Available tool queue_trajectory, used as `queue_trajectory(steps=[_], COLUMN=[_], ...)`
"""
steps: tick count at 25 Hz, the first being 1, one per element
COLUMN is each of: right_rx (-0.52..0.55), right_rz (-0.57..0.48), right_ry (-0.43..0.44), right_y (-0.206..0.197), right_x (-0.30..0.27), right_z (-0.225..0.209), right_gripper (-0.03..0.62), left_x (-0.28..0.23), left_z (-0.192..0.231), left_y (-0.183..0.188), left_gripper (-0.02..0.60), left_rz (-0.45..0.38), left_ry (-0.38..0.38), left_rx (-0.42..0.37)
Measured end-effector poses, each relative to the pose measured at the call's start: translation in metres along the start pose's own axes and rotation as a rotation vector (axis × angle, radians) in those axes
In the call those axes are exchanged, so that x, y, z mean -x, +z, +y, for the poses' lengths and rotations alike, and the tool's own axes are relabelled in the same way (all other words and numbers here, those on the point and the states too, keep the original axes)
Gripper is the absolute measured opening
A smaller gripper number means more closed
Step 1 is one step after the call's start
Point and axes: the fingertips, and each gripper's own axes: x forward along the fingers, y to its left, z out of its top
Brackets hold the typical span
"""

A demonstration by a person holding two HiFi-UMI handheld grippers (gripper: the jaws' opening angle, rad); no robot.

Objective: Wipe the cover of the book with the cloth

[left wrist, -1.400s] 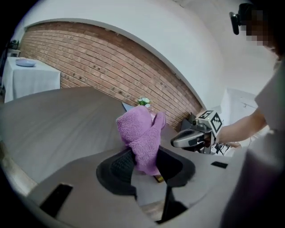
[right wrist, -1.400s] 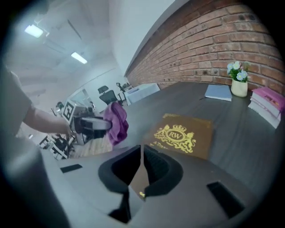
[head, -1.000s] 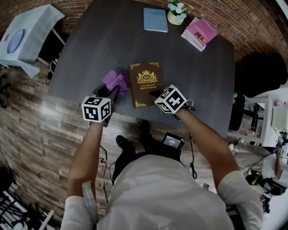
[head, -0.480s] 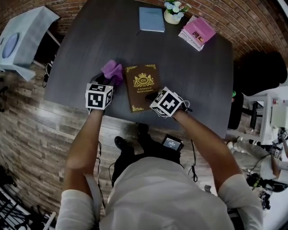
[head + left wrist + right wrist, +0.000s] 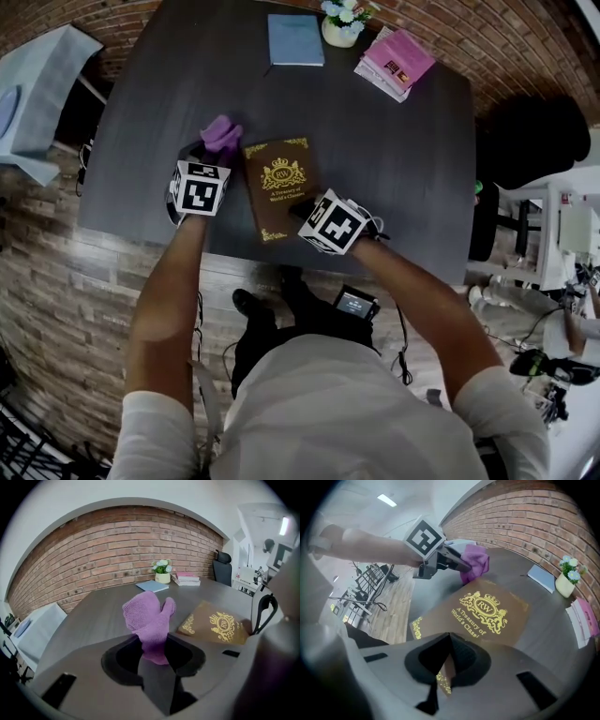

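dark table [image 5: 394,141] holds book [image 5: 278,183] lengthwise away from person [image 5: 319,403]; left gripper [image 5: 153,648] clamps cloth [image 5: 147,616], right gripper [image 5: 449,639] closed

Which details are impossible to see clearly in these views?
- Head view: the jaws of the left gripper, hidden behind its marker cube.
- Right gripper view: near corner of the brown book, covered by the shut right gripper; pressing or pinching is unclear.
- Left gripper view: lower end of the purple cloth, buried between the jaws.
- Head view: print on the pink books, too small.

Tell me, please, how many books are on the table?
3 visible: brown book at centre, blue book at the far edge, pink book beside the flowers, perhaps more stacked beneath.
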Motion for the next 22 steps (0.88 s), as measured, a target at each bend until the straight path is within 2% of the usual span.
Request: queue_trajectory(steps=[4, 11, 22], right_rx=[0.005, 0.007, 0.002], right_rz=[0.003, 0.002, 0.001], right_ry=[-0.002, -0.001, -0.003], right_y=[-0.001, -0.001, -0.001], right_x=[0.001, 0.002, 0.003], right_z=[-0.001, 0.000, 0.000], right_gripper=[0.015, 0.015, 0.015], left_x=[-0.005, 0.000, 0.012], left_z=[-0.017, -0.032, -0.049], left_y=[-0.001, -0.005, -0.013], left_gripper=[0.140, 0.133, 0.127], left_rz=[-0.003, -0.013, -0.012], left_ry=[-0.038, -0.119, -0.181], left_rx=[-0.021, -0.005, -0.006])
